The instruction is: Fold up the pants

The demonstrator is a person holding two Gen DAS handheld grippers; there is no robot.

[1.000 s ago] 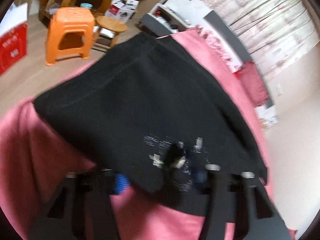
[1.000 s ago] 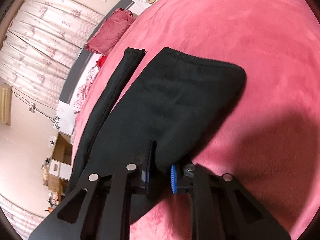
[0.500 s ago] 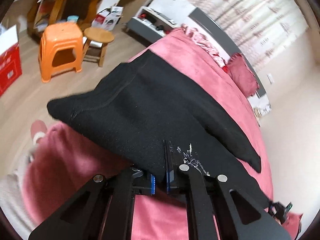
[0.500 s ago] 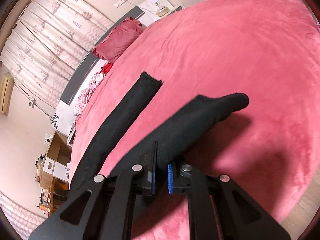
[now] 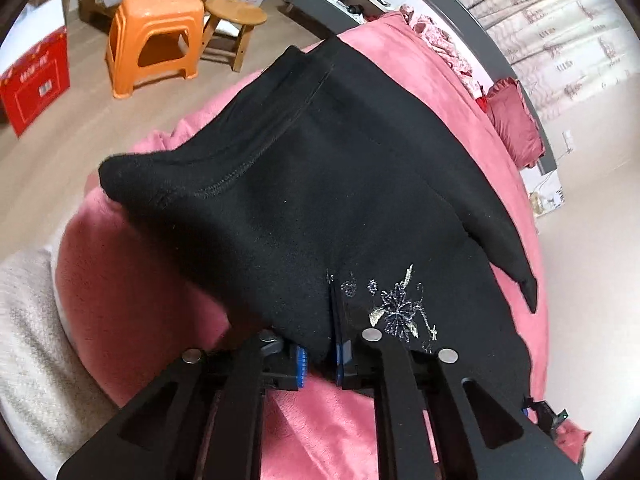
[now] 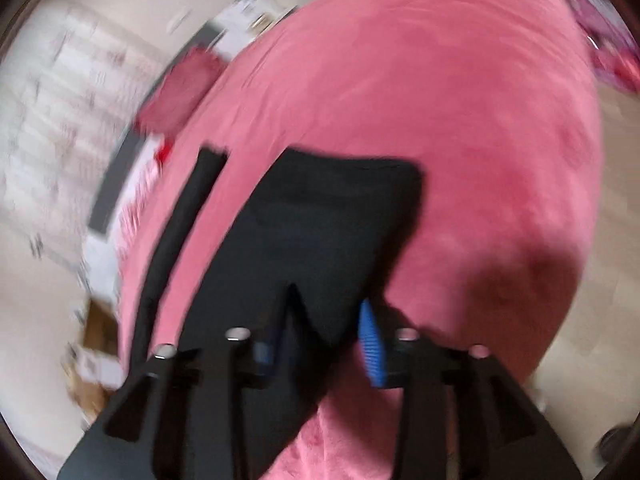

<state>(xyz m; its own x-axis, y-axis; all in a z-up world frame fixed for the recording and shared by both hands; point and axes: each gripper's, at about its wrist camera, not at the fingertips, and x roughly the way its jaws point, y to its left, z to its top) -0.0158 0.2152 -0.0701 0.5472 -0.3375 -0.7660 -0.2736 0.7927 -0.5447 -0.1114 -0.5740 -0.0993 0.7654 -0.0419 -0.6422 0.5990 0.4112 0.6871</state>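
Observation:
Black pants (image 5: 340, 184) with a silver floral embroidery lie on a pink bed (image 5: 460, 92). My left gripper (image 5: 319, 362) is shut on the pants' waist edge near the embroidery and holds it raised off the bed. In the blurred right wrist view one pant leg (image 6: 320, 240) spreads flat on the bed (image 6: 460, 120) and the other leg (image 6: 180, 232) lies to its left. My right gripper (image 6: 320, 344) has its jaws spread apart, with the leg's cloth lying between the blue pads (image 6: 372, 344).
An orange plastic stool (image 5: 154, 36), a small wooden stool (image 5: 236, 20) and a red box (image 5: 34, 80) stand on the floor beyond the bed's edge. A dark red pillow (image 5: 516, 120) lies at the headboard. Curtains (image 5: 560, 20) hang behind it.
My right gripper has opened and let go of the pant leg, which now lies flat and wide. My left gripper keeps its hold on the waist and has moved closer to the bed.

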